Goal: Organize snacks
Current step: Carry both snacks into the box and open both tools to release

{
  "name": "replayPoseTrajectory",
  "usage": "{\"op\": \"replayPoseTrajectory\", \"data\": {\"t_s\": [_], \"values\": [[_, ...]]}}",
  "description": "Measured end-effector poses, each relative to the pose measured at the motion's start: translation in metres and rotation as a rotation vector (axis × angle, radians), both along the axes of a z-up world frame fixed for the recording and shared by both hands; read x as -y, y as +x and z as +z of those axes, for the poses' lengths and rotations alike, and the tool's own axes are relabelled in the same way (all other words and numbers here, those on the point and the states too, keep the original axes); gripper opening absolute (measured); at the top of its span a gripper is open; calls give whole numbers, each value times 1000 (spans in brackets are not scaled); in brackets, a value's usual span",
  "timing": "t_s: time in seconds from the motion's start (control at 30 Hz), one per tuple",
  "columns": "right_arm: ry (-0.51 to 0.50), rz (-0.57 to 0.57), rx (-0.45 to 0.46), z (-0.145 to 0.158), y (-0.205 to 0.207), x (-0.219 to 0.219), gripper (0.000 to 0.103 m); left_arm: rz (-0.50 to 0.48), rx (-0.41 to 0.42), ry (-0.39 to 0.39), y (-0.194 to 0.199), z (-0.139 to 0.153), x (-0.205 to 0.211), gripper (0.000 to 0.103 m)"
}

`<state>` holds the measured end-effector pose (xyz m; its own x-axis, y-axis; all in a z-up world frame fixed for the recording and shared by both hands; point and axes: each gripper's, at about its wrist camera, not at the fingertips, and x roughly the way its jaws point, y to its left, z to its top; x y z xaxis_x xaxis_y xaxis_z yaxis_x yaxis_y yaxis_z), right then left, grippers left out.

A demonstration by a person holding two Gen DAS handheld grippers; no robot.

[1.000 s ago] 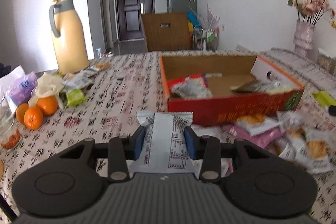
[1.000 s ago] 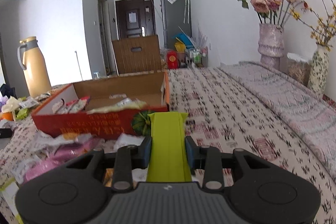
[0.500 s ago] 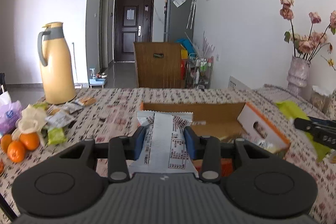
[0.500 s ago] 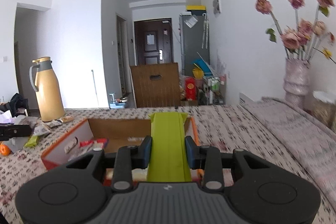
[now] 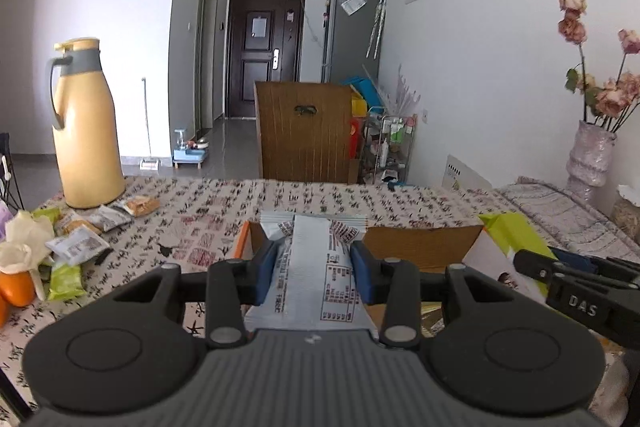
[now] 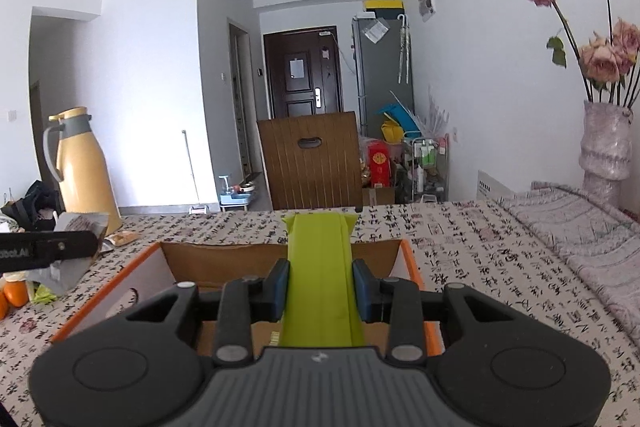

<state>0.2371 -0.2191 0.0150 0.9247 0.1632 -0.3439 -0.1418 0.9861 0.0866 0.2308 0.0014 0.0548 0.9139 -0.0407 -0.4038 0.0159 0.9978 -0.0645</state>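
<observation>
**Both packets now poised over the open box**

Both grippers have risen and travelled forward since a second ago: the loose snacks heaped at the box's near side have dropped out of sight, and each camera now looks across the cardboard box (image 6: 280, 259) from above its near rim. The left gripper (image 5: 313, 269) is clenched on a white snack packet (image 5: 316, 279), whose far end hangs over the box's left part. The right gripper (image 6: 320, 289) grasps a green snack packet (image 6: 320, 267) above the box's middle; it also shows at the right of the left view (image 5: 576, 291).

To drop well, I judge each packet should be lowered inside the walls before the fingers part, so that it falls flat on the floor of the box and does not catch on the orange rim (image 6: 412, 259). One release at a time would keep the two tools from knocking, since they sit close side by side.

Room is open on the far tablecloth (image 6: 480, 227). To the left stand the yellow thermos (image 5: 86, 127), oranges (image 5: 16, 287) and more packets (image 5: 76, 247); the vase (image 6: 606, 147) stands far right.
</observation>
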Motion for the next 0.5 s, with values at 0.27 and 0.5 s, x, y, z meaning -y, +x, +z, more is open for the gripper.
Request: {"op": "replayPoseTrajectory", "data": {"t_s": [0.27, 0.5], "values": [[-4, 17, -69, -22, 11, 0, 33, -40, -64, -6, 12, -29, -1, 41], [40, -7, -52, -22, 1, 9, 80, -6, -9, -15, 0, -26, -2, 103]]}}
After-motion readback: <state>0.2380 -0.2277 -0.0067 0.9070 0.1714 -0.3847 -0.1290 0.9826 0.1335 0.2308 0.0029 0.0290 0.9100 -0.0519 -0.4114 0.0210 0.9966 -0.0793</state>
